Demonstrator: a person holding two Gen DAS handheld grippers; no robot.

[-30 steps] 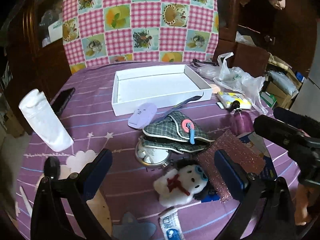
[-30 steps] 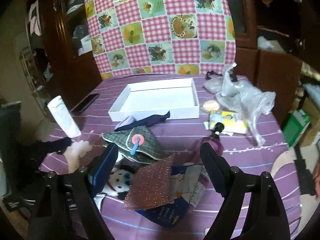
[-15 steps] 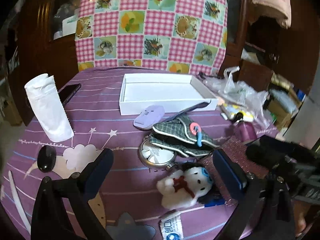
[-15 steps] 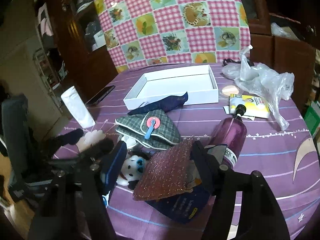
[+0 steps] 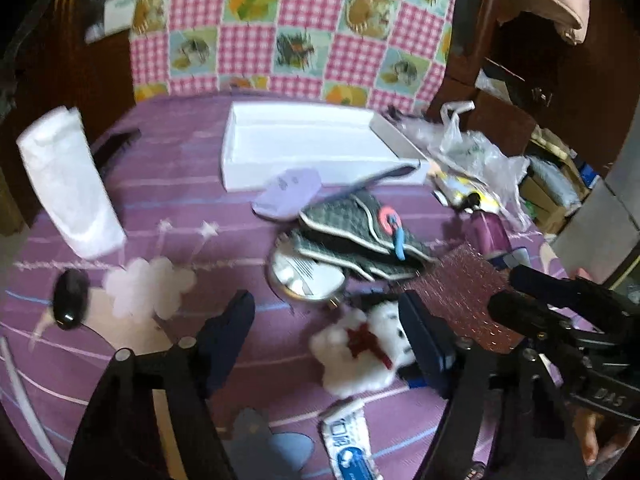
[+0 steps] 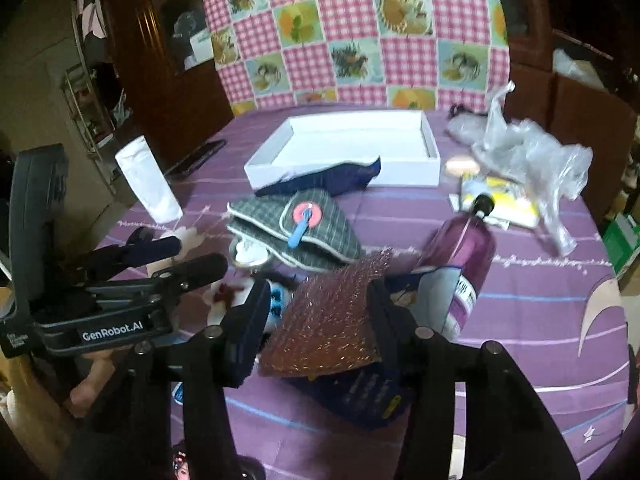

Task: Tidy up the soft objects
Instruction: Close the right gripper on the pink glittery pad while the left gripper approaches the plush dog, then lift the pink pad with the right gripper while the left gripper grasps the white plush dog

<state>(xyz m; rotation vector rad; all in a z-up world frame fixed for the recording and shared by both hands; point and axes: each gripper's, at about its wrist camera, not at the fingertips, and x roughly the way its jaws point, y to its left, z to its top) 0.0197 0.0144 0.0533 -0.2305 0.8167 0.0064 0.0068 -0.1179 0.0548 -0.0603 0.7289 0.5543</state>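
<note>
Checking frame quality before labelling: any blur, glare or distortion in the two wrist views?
Left wrist: motion blur smears the white box and plush toy; strong fisheye bending, dark corners. Right wrist: sharper, mild blur on the plaid pouch, same fisheye curve; dim room, no strong glare.

A lived-in room at home.
Dark wooden cabinets (image 6: 168,64), a pink checked cloth (image 6: 360,28) with fruit pictures, and a purple-clothed bench (image 6: 540,280) strewn with household oddments.
</note>
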